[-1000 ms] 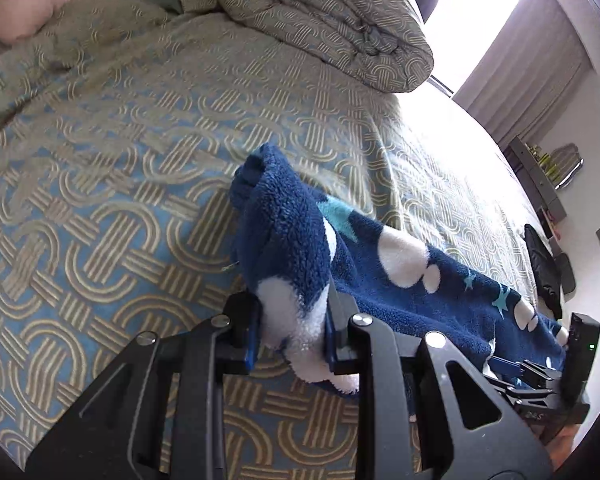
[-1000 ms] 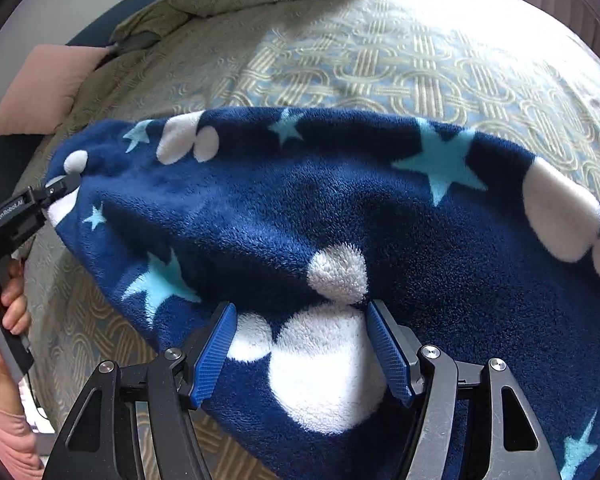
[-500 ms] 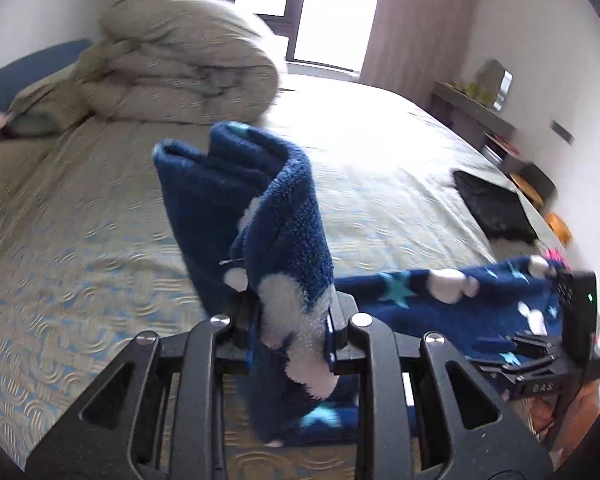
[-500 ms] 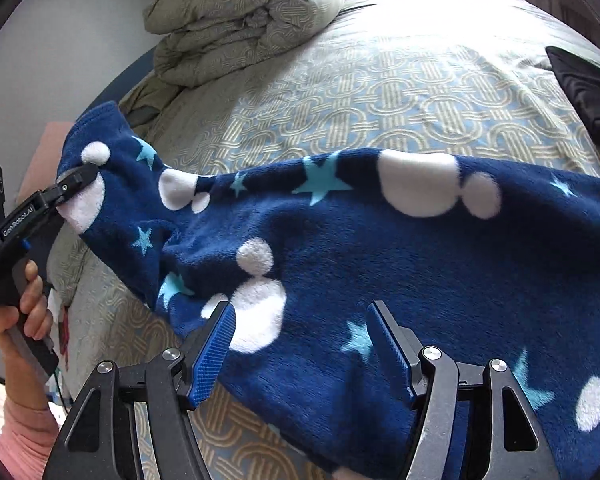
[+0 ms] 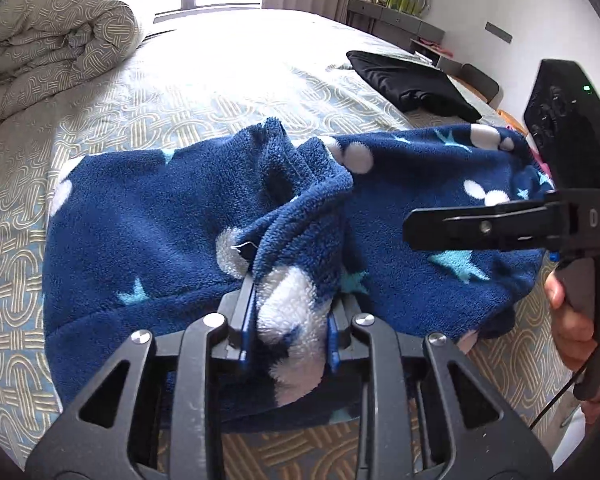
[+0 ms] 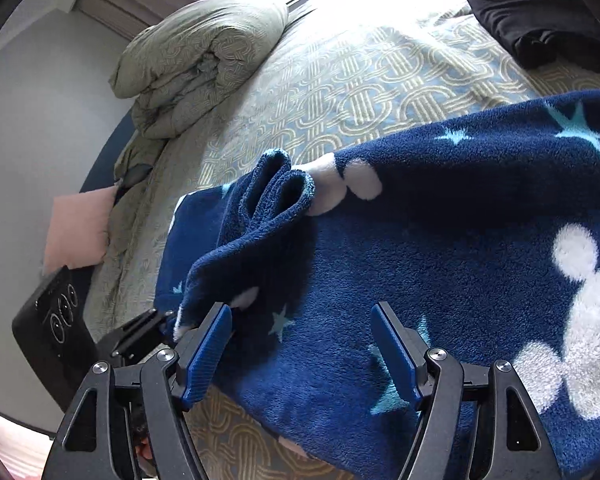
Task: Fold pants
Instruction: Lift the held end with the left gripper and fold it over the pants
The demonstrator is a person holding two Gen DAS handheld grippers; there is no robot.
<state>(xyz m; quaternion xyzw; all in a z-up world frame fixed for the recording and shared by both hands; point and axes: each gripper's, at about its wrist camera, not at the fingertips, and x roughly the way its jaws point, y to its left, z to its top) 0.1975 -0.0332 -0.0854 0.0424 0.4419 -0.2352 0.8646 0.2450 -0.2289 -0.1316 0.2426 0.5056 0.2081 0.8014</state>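
Navy fleece pants (image 5: 148, 216) with white dots and teal stars lie across the patterned bed, also in the right wrist view (image 6: 440, 240). My left gripper (image 5: 288, 332) is shut on a bunched end of the pants, held over the spread fabric. My right gripper (image 6: 302, 346) is open, its blue pads either side of the fabric and just above it; it shows from the side in the left wrist view (image 5: 420, 226). The left gripper's tip (image 6: 168, 318) shows at the lower left of the right wrist view, pinching the fleece.
A rolled duvet (image 5: 56, 40) lies at the head of the bed (image 5: 228, 80). A folded black garment (image 5: 412, 80) lies at the far right edge. A pink pillow (image 6: 78, 232) sits by the wall. A shelf (image 5: 396, 16) stands beyond the bed.
My left gripper has carried the pants' end over and down toward the spread fabric, doubling the pants. My right gripper stayed open and now hovers over the fabric close beside the left.
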